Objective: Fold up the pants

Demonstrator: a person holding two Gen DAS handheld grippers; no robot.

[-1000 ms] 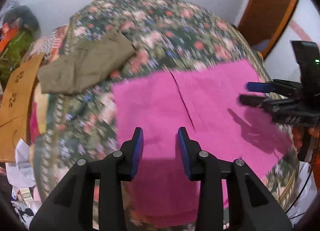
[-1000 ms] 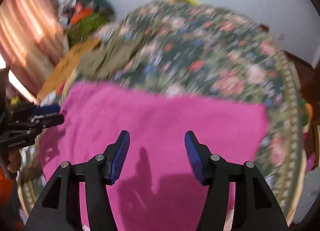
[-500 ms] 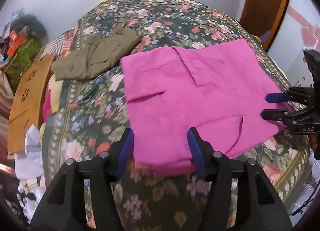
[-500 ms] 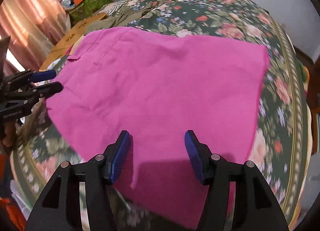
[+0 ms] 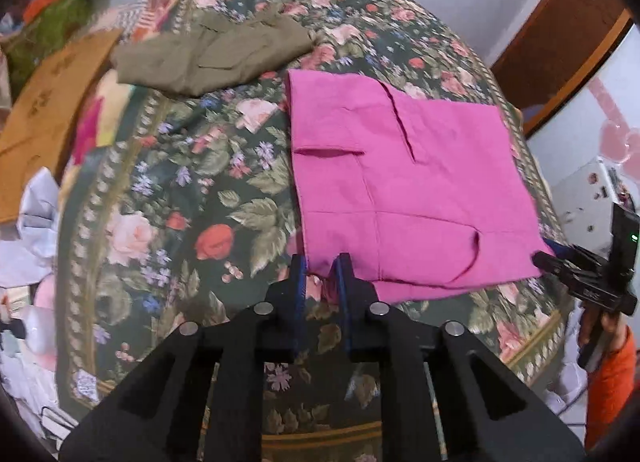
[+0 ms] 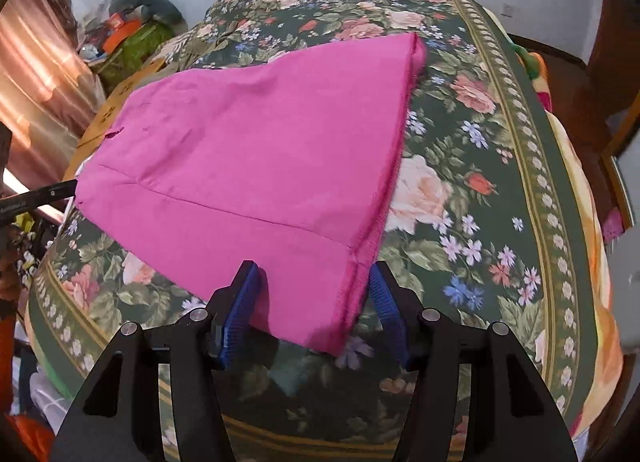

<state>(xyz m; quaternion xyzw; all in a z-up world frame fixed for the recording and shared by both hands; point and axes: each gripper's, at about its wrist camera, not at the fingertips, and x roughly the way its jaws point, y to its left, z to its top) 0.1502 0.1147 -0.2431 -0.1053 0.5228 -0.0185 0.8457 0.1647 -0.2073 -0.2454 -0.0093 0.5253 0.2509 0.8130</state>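
Pink pants [image 5: 404, 190] lie folded flat on the floral bedspread [image 5: 180, 198]. In the left wrist view my left gripper [image 5: 322, 262] has its jaws nearly closed around the near left corner of the pants. In the right wrist view my right gripper [image 6: 314, 290] is open, with the near right corner of the pink pants [image 6: 256, 166] lying between its fingers. The right gripper also shows in the left wrist view [image 5: 560, 258] at the pants' right corner.
Olive-green pants [image 5: 212, 58] lie at the back left of the bed. A cardboard sheet [image 5: 44, 102] and clutter sit off the left edge. A wooden door frame [image 5: 560, 34] stands at the right. A white wall is behind the bed.
Both grippers have pulled back toward the near edge of the bed, from over the pants to their near corners. The left jaws have narrowed onto the corner.
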